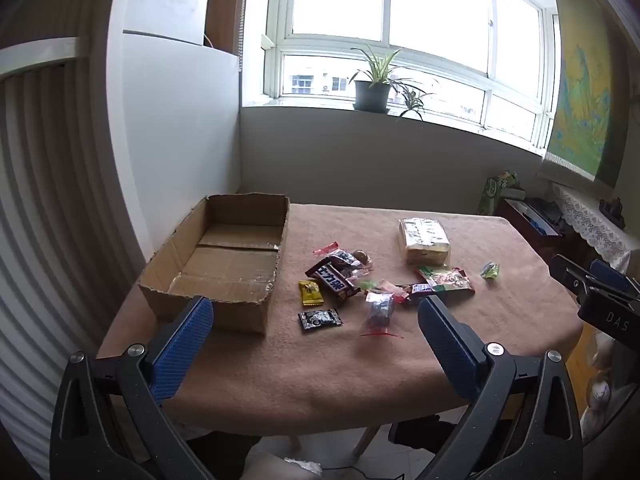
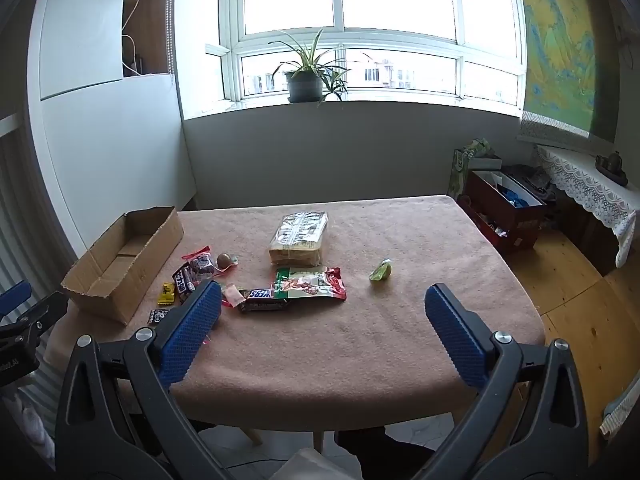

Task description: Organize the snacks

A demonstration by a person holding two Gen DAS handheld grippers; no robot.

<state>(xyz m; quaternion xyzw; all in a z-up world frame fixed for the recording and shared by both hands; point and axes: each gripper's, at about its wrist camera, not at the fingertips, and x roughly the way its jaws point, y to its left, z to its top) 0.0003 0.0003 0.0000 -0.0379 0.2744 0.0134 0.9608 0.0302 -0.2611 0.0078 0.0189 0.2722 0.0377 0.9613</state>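
Note:
An empty open cardboard box (image 1: 224, 264) (image 2: 120, 264) stands at the table's left. Several snacks lie scattered mid-table: a cracker pack (image 1: 424, 238) (image 2: 298, 238), a red-green packet (image 1: 446, 280) (image 2: 310, 284), a Snickers bar (image 2: 262, 298), a dark chocolate bar (image 1: 332, 282), a yellow candy (image 1: 311, 292), a black sachet (image 1: 320, 319), a clear bag (image 1: 378, 310) and a green candy (image 1: 490, 270) (image 2: 381, 271). My left gripper (image 1: 316, 320) is open and empty above the table's near edge. My right gripper (image 2: 324, 308) is open and empty, also near the front edge.
The table (image 2: 360, 352) has a pink-brown cloth. A potted plant (image 2: 306, 76) stands on the windowsill behind. A red box (image 2: 504, 212) and a lace-covered shelf (image 2: 592, 188) are on the floor side to the right.

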